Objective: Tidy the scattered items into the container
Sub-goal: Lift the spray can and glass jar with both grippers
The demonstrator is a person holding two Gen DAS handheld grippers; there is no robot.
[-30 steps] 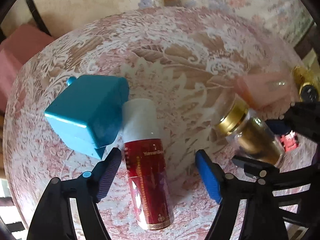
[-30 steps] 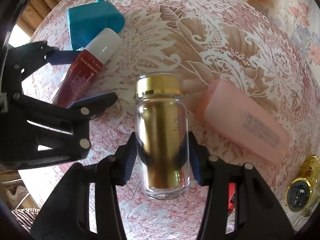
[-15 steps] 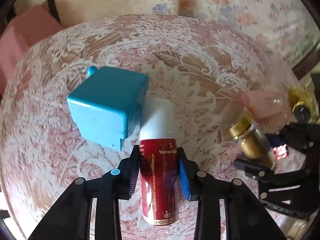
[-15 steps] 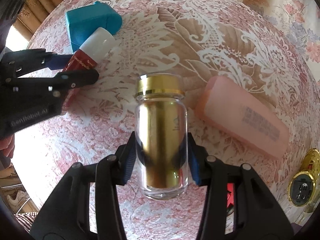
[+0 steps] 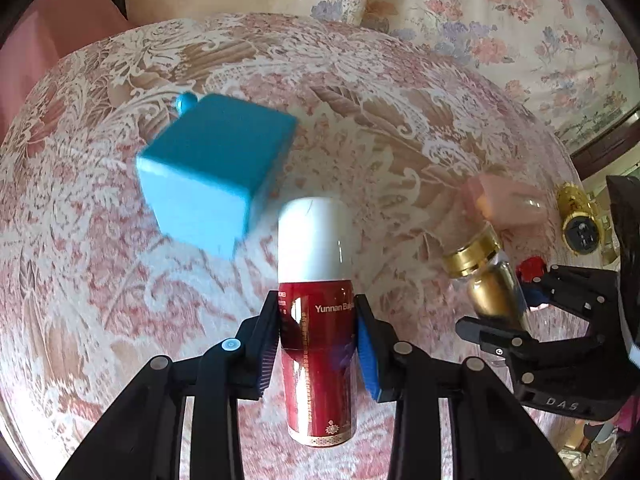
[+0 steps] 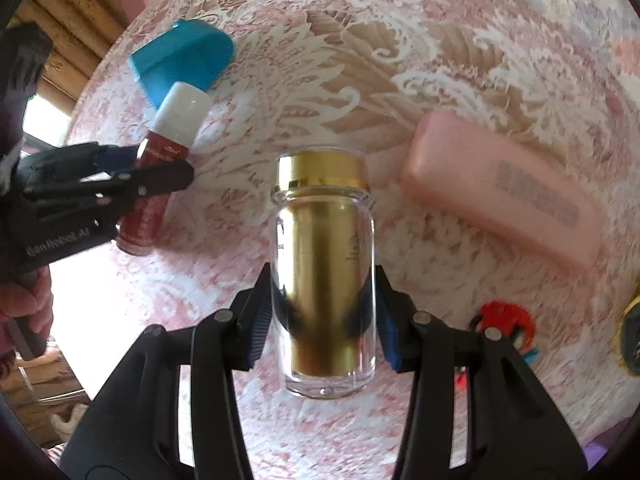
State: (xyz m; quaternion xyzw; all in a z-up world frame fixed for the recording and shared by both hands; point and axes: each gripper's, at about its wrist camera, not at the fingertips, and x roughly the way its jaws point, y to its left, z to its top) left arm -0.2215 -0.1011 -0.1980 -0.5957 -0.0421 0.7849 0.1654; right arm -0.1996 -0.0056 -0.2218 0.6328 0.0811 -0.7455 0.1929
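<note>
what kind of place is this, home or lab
Most likely a home room, perhaps a bedroom or sitting room: a round table under a lace-patterned tablecloth, floral fabric behind it, and toiletries like the gold-capped jar.

Left gripper (image 5: 317, 340): sitting closed around the spray can (image 5: 316, 320), one pad pressing on each side of the can's body.
Right gripper (image 6: 322, 320): sitting closed around the jar (image 6: 323, 268), to the right of the left gripper.
Box (image 5: 214, 172): lying on the tablecloth (image 5: 360, 120), beyond and left of the spray can's cap, apart from it.
Flat case (image 6: 500, 192): lying on the tablecloth beyond and right of the jar.
Small toy (image 6: 504, 322): lying right of the right gripper, nearer than the flat case.
</note>
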